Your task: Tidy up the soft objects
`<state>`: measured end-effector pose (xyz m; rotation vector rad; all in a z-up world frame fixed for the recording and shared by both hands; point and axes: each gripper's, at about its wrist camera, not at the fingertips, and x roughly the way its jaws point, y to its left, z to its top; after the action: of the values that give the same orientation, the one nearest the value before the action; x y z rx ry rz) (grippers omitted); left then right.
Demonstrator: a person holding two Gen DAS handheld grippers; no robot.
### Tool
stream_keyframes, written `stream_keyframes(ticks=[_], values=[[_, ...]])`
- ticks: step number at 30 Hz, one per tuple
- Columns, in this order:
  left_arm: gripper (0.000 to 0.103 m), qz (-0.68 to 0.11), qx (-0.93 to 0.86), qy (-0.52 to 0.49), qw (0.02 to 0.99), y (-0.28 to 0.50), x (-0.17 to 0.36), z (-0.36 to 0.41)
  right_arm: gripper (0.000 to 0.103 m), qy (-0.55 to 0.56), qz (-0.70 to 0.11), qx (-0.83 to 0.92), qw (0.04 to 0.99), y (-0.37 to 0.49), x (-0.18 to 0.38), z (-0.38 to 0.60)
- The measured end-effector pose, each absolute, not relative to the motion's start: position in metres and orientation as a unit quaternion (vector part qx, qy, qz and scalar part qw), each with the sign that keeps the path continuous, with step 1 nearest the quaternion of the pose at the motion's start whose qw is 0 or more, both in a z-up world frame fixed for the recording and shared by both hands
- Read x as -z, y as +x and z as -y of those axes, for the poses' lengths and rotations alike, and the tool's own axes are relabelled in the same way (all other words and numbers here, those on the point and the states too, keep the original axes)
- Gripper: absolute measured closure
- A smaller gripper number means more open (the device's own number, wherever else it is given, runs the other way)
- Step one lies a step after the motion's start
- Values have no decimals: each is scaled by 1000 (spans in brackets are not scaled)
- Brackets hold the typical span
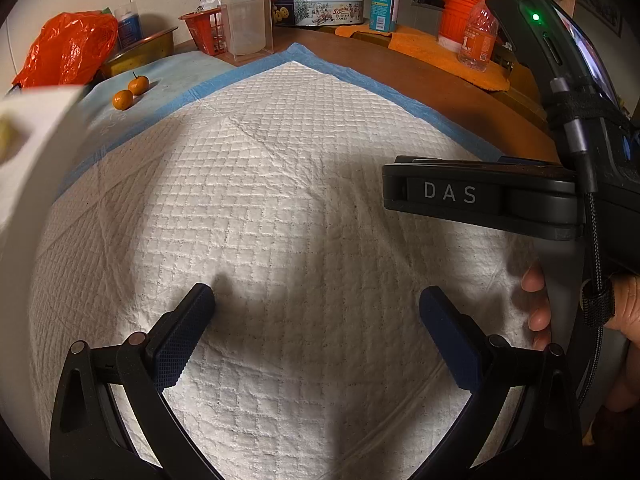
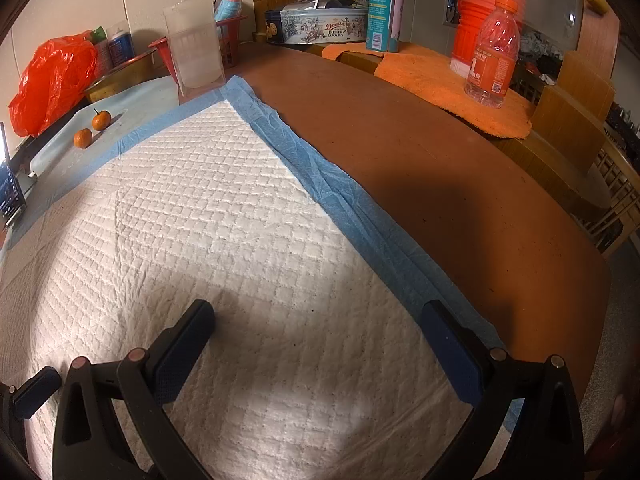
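Pad (image 1: 280, 184), white quilted with a blue border (image 2: 328, 184), is laid flat across the brown table (image 2: 460, 184); most of both views is filled by it. A few creases are seen in its top sheet.

Left gripper (image 1: 316, 312): jaws spread wide, nothing held between them, fingers (image 1: 188, 328) hung just over the pad's middle. Contact with the pad cannot be told.

Right gripper (image 2: 320, 328): jaws also spread wide, nothing gripped. Its left finger is seen over the white quilting, its right finger (image 2: 448, 344) over the blue border near the pad's right edge. In the left view its body, marked DAS, is seen at right, held by a hand (image 1: 624, 312).

A blurred white object (image 1: 32, 152) is seen at the left edge of the left view; what it is cannot be told.

At the far end of the table: two oranges (image 2: 92, 128) on a light blue sheet, an orange bag (image 2: 52, 84), a clear container (image 2: 196, 56), a cookie tin (image 2: 320, 28), a bottle (image 2: 494, 52) stood on an orange cloth (image 2: 440, 80). All are well apart from both grippers.
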<state>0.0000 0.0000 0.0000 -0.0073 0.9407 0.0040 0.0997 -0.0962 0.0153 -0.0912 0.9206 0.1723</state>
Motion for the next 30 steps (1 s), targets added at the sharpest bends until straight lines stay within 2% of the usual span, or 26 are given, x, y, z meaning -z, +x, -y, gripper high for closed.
stream_keyframes(ticks=[30], values=[[0,-453,-2,-3,892,0,0,0,0,-44,-444,-83,891,99,-16,96]])
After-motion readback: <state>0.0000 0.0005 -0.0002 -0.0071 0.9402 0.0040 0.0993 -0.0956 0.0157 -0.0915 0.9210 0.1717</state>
